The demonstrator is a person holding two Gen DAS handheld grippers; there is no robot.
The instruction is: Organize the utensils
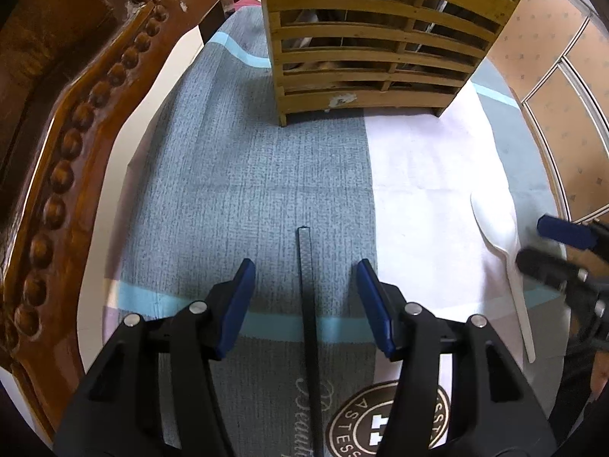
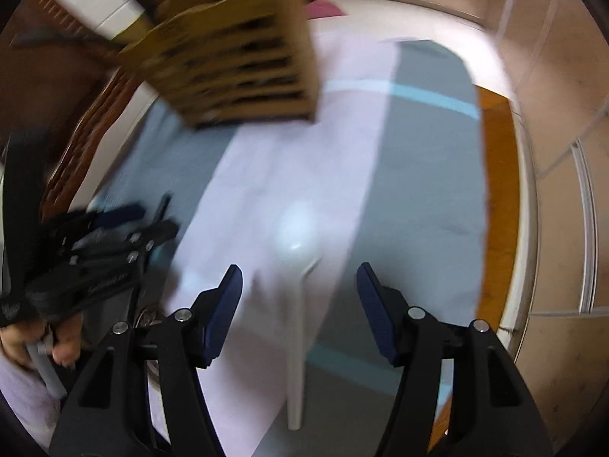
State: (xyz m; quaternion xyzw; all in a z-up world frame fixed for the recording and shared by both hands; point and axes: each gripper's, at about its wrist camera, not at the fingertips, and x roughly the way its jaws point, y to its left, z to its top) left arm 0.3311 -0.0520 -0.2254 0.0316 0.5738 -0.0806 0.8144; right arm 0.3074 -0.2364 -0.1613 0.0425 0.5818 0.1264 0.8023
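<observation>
A dark, thin chopstick (image 1: 306,297) lies on the grey-blue cloth, running between the blue pads of my left gripper (image 1: 306,270), which is open and does not touch it. A white plastic spoon (image 1: 502,259) lies on the white part of the cloth to the right. In the right wrist view the same spoon (image 2: 297,259) lies bowl-away between the pads of my right gripper (image 2: 298,270), which is open around it without contact. A slatted bamboo utensil holder (image 1: 377,38) stands at the far side; it appears blurred (image 2: 236,64) in the right wrist view, with dark utensils inside.
A carved wooden chair back (image 1: 76,144) borders the cloth on the left. The right gripper's fingers (image 1: 559,243) show at the left view's right edge. A hand (image 2: 34,342) holds the left gripper (image 2: 106,243). Tiled floor (image 1: 555,95) lies beyond the table's right edge.
</observation>
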